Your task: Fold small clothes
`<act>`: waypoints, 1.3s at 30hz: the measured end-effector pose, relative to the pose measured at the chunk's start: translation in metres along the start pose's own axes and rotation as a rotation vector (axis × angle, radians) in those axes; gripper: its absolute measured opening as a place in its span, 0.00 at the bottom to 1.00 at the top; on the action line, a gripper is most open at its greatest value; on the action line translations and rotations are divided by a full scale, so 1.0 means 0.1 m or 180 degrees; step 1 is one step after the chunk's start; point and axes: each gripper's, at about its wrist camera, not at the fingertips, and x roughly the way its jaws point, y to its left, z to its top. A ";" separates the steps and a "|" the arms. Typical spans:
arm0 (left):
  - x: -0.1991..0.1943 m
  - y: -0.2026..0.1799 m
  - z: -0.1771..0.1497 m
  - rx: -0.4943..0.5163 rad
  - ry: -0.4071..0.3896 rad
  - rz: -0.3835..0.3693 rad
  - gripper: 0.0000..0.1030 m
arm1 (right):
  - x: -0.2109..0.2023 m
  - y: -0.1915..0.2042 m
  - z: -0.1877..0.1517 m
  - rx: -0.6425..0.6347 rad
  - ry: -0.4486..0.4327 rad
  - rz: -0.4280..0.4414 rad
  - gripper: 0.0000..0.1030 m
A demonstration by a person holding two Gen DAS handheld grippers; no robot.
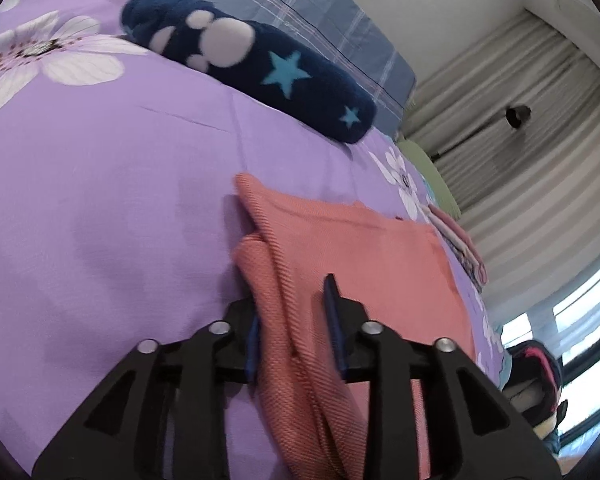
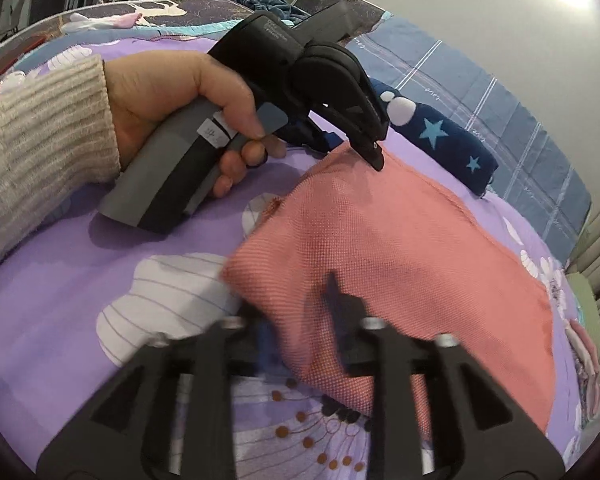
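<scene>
A salmon-pink knitted garment (image 1: pixel 364 240) lies on the purple flowered bedsheet (image 1: pixel 100 208). One bunched fold of it runs between the jaws of my left gripper (image 1: pixel 292 296), which stand apart and loose around the cloth. In the right wrist view the same garment (image 2: pixel 412 248) lies spread out, and its near corner sits between the blurred, parted jaws of my right gripper (image 2: pixel 296 304). A hand in a beige ribbed sleeve (image 2: pixel 32 136) holds the left gripper (image 2: pixel 374 154), whose tip rests at the garment's far edge.
A rolled navy fleece with stars and white paw prints (image 1: pixel 260 68) lies beyond the garment, before a blue checked pillow (image 1: pixel 308 16). Folded pink clothes (image 1: pixel 460 244) are stacked at the bed's right edge. Striped curtains (image 1: pixel 520 168) and a window lie beyond.
</scene>
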 end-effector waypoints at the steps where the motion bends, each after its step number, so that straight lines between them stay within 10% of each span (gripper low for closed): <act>1: 0.01 -0.03 0.00 0.0043 0.0019 0.0031 0.32 | 0.01 0.02 0.00 -0.0031 0.0009 -0.0027 0.34; 3: 0.04 -0.06 0.01 0.0087 0.0044 0.0095 0.32 | 0.04 0.08 0.02 -0.0107 -0.0016 -0.0081 0.33; 6: 0.02 -0.03 0.02 0.0017 0.0027 0.0156 0.22 | 0.01 0.05 0.03 -0.0035 -0.0050 -0.0029 0.05; 19: 0.08 -0.86 0.29 0.0280 -0.0082 0.0360 0.16 | -0.58 -1.28 -0.34 0.1481 -0.0518 0.0591 0.04; 39: 1.80 -2.94 0.20 0.1325 0.0411 0.0905 0.12 | -0.81 -3.01 -2.08 0.3126 -0.0619 0.0624 0.04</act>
